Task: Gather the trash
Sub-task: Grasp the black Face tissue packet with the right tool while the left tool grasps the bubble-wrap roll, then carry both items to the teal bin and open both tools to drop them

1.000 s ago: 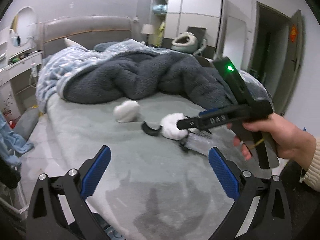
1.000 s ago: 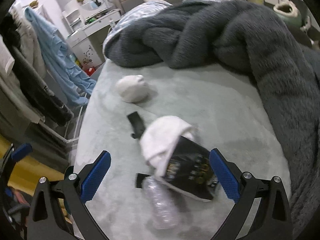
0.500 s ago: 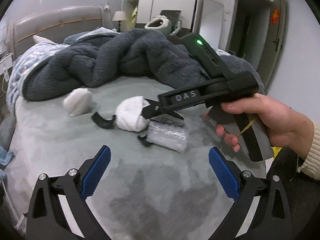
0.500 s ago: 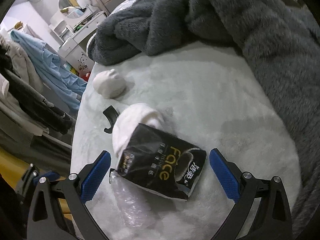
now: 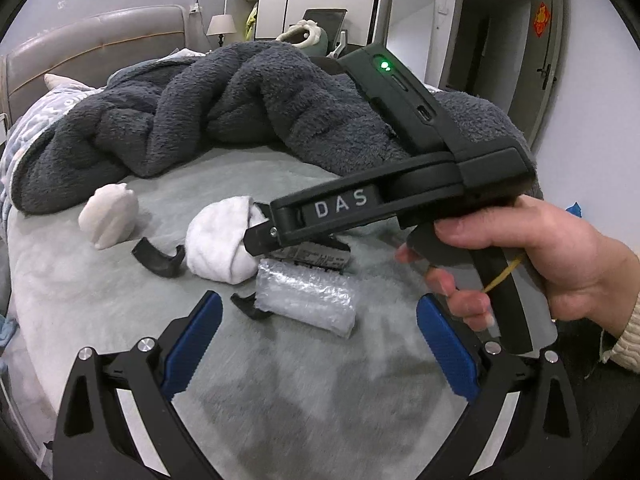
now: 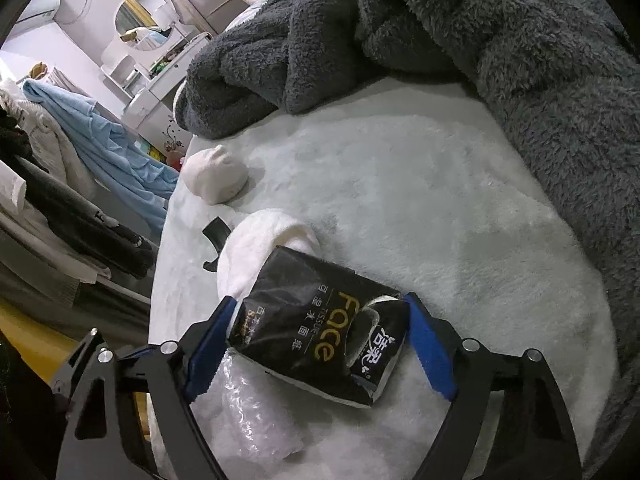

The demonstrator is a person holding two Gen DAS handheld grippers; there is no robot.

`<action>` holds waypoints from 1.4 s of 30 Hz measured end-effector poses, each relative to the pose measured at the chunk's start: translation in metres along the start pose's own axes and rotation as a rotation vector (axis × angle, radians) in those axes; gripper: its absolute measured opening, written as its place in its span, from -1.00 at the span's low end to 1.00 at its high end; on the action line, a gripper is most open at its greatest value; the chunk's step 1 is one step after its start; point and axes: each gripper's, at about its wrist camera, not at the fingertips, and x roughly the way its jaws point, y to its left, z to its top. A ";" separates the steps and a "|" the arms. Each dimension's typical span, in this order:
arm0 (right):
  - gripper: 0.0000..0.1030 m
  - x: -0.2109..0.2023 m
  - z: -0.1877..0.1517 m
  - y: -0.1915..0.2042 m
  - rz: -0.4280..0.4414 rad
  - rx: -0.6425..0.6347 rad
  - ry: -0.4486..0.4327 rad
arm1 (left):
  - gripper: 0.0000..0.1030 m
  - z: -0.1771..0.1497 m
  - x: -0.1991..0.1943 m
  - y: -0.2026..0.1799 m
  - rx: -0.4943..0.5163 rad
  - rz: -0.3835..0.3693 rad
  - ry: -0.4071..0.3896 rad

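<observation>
A black tissue pack [image 6: 320, 330] printed "Face" lies on the pale bed cover between my right gripper's [image 6: 320, 344] blue pads, which press its two ends. In the left wrist view the pack [image 5: 310, 254] shows as a dark edge under the right gripper's body. A roll of bubble wrap [image 6: 256, 412] lies just below the pack and also shows in the left wrist view [image 5: 306, 300]. A white towel bundle [image 5: 222, 242] and a crumpled white lump [image 5: 108, 220] lie to the left. My left gripper [image 5: 316, 344] is open and empty above the cover.
A dark grey fleece blanket [image 5: 240, 112] is heaped across the far side of the bed. Two black curved plastic pieces [image 5: 158, 258] lie beside the towel. Clothes [image 6: 80, 184] hang beside the bed at the left. A door [image 5: 540, 60] stands at the right.
My right gripper has moved down onto the tissue pack and its pads have closed against it. My left gripper has moved nearer to the items.
</observation>
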 end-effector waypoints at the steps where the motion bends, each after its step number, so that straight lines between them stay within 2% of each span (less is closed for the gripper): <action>1: 0.60 -0.001 0.001 -0.001 0.007 0.000 0.000 | 0.92 0.001 0.002 -0.001 0.000 0.000 0.002; 17: 0.55 -0.023 0.005 -0.006 0.074 -0.005 -0.055 | 0.88 0.008 0.026 0.002 -0.049 0.022 0.029; 21: 0.55 -0.031 0.005 -0.010 0.081 -0.006 -0.078 | 0.66 0.009 0.031 0.004 -0.058 0.029 0.039; 26: 0.55 -0.031 0.002 -0.015 0.071 -0.010 -0.077 | 0.52 0.010 0.037 0.007 -0.070 0.032 0.050; 28: 0.55 -0.033 0.003 -0.015 0.071 -0.009 -0.079 | 0.34 0.010 0.040 0.007 -0.074 0.035 0.061; 33: 0.55 -0.038 0.003 -0.011 0.076 -0.019 -0.084 | 0.24 0.011 0.038 0.009 -0.088 0.039 0.052; 42: 0.55 -0.051 0.010 0.019 0.097 -0.063 -0.110 | 0.24 0.013 0.010 0.015 -0.151 0.046 -0.004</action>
